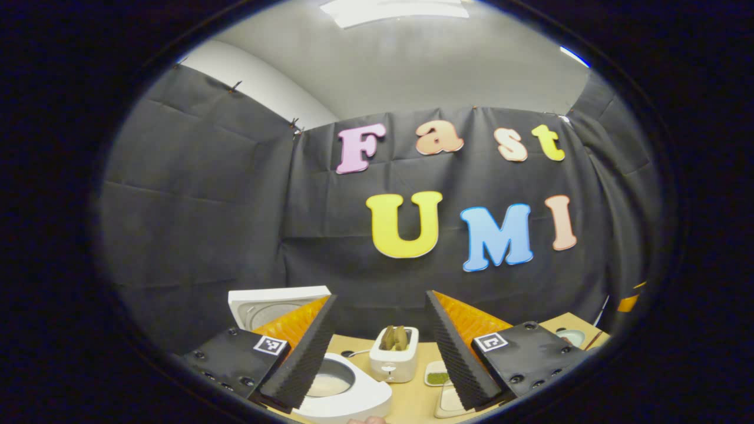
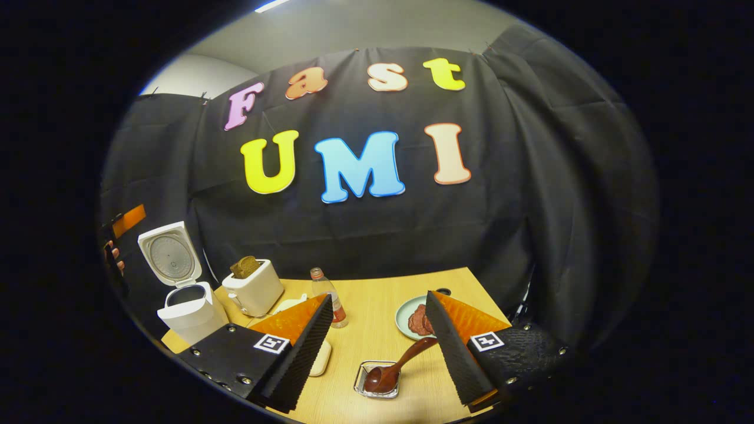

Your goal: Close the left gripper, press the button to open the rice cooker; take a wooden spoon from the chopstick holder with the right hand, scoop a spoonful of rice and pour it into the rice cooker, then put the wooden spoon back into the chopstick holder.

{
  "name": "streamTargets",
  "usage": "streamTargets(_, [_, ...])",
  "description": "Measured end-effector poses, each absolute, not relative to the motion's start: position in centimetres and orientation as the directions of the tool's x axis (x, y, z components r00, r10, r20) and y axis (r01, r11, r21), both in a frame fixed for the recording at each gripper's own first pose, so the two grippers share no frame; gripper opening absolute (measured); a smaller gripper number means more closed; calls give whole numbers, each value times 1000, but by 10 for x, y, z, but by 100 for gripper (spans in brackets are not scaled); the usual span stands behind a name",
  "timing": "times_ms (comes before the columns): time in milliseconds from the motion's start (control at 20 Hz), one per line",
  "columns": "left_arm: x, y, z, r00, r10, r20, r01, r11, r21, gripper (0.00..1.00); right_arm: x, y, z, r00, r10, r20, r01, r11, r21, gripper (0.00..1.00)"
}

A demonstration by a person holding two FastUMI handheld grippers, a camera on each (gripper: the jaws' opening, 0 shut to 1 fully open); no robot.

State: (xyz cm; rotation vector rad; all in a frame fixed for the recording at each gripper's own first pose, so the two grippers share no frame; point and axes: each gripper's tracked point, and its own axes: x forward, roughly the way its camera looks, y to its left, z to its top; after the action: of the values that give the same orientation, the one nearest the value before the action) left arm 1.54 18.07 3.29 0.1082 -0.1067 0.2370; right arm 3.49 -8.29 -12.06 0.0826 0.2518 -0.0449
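The white rice cooker (image 1: 353, 400) stands open below my left gripper (image 1: 382, 295), its lid (image 1: 277, 303) raised behind the left finger. That gripper is open and holds nothing. In the right gripper view the cooker (image 2: 191, 312) sits at the table's far left with its lid (image 2: 171, 256) up. The dark wooden spoon (image 2: 394, 368) rests with its bowl in a small square metal holder (image 2: 360, 383), and its handle slants up behind my right finger. My right gripper (image 2: 377, 300) is open wide above it, and I cannot tell whether the handle touches the finger.
A white toaster (image 2: 256, 285) with bread stands next to the cooker, with a bottle (image 2: 330, 303) beside it. A plate (image 2: 406, 309) of reddish food lies at the right. A pale dish (image 2: 323, 359) peeks from behind the left finger. A hand (image 2: 115, 256) shows at far left.
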Motion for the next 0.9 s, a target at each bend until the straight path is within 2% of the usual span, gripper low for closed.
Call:
streamTargets(50, [7, 169, 41, 961, 222, 164, -240, 965, 100, 95, 38, -92, -133, 962, -47, -271, 70, 995, 74, 96])
streamTargets(100, [1, 162, 46, 954, 230, 193, -253, 962, 104, 98, 41, -99, -145, 955, -53, -293, 77, 994, 72, 96])
streamTargets(150, [-4, 157, 46, 951, 239, 197, -262, 960, 100, 91, 44, -105, -159, 946, -51, -321, 80, 994, 78, 96])
streamTargets(200, [-12, 152, 39, 950, 246, 190, -268, 959, 97, 97, 47, -111, -170, 938, -56, -342, 91, 992, 86, 96])
streamTargets(350, [-21, 137, 25, 957, 247, 153, -261, 963, 73, 98, 58, -123, -204, 916, -58, -397, 113, 986, 118, 94])
streamTargets(450, [-17, 123, 7, 976, 198, 88, -201, 979, 24, 98, 66, -128, -222, 903, -50, -427, 120, 983, 139, 95])
streamTargets(600, [-20, 127, -15, 975, 221, 23, -221, 975, 2, 98, 78, -128, -246, 884, -20, -466, 122, 974, 189, 93])
streamTargets(750, [-21, 131, -27, 967, 255, -31, -255, 967, 3, 98, 88, -124, -266, 866, 21, -499, 96, 973, 209, 82])
streamTargets(800, [-21, 134, -30, 963, 264, -45, -264, 964, 11, 100, 90, -122, -268, 862, 44, -505, 80, 972, 220, 83])
streamTargets(850, [-22, 136, -33, 960, 273, -60, -273, 962, 20, 97, 95, -121, -277, 856, 50, -514, 80, 970, 228, 83])
streamTargets(900, [-20, 138, -38, 958, 278, -74, -277, 960, 23, 97, 97, -122, -282, 849, 63, -524, 76, 968, 239, 69])
